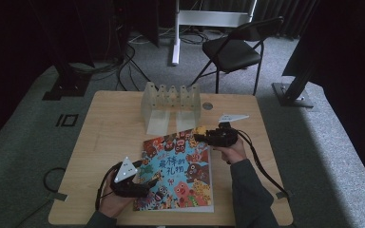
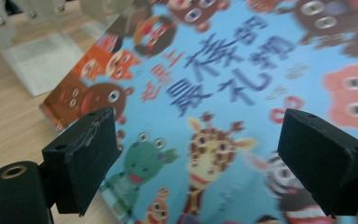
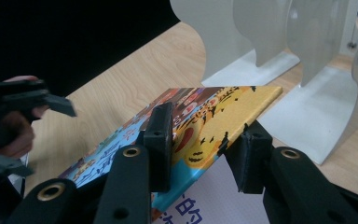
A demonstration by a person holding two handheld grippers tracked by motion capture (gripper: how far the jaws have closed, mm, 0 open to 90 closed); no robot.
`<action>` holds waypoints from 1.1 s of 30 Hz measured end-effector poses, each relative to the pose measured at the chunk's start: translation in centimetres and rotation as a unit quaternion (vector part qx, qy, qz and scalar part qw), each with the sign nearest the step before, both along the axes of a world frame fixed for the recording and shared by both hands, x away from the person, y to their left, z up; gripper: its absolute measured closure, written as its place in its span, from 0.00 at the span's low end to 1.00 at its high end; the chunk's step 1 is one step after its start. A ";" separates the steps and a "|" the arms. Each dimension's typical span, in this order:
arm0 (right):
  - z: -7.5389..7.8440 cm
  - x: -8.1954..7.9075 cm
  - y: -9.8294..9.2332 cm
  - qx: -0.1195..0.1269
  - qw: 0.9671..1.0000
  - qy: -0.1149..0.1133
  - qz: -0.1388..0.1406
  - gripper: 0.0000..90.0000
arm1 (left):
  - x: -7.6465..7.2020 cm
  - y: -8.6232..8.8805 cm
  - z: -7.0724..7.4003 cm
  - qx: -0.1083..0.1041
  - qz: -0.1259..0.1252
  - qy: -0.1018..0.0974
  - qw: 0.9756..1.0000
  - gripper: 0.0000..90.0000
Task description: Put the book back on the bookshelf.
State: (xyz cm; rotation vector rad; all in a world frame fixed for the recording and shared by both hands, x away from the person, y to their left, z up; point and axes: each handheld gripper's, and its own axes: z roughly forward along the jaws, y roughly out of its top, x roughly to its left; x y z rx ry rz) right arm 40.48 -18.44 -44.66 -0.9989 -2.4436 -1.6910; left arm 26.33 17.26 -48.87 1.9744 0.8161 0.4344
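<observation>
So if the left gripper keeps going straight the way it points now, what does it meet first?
Probably the colourful cartoon-animal picture book: the left gripper points its open jaws over the cover, near the giraffe. Depth is unclear, so it may skim above the cover instead.

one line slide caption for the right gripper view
Right hand-held gripper pinches and lifts the colourful picture book's cover.

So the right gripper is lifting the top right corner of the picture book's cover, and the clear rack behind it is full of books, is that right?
Not quite: the clear rack stands empty, its slots bare in the high view and the right gripper view. The rest holds: the right gripper has the raised corner of the picture book cover between its jaws.
</observation>
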 end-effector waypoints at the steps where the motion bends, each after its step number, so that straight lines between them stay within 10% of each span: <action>1: 0.2 -0.1 0.0 0.004 1.000 -0.004 0.000 0.72 | 0.2 0.1 -0.1 0.000 0.000 0.001 1.000 0.13; 33: 4.3 -2.1 -1.9 0.061 0.996 -0.059 -0.002 0.83 | 4.1 2.2 0.0 -0.038 0.001 0.004 0.999 0.13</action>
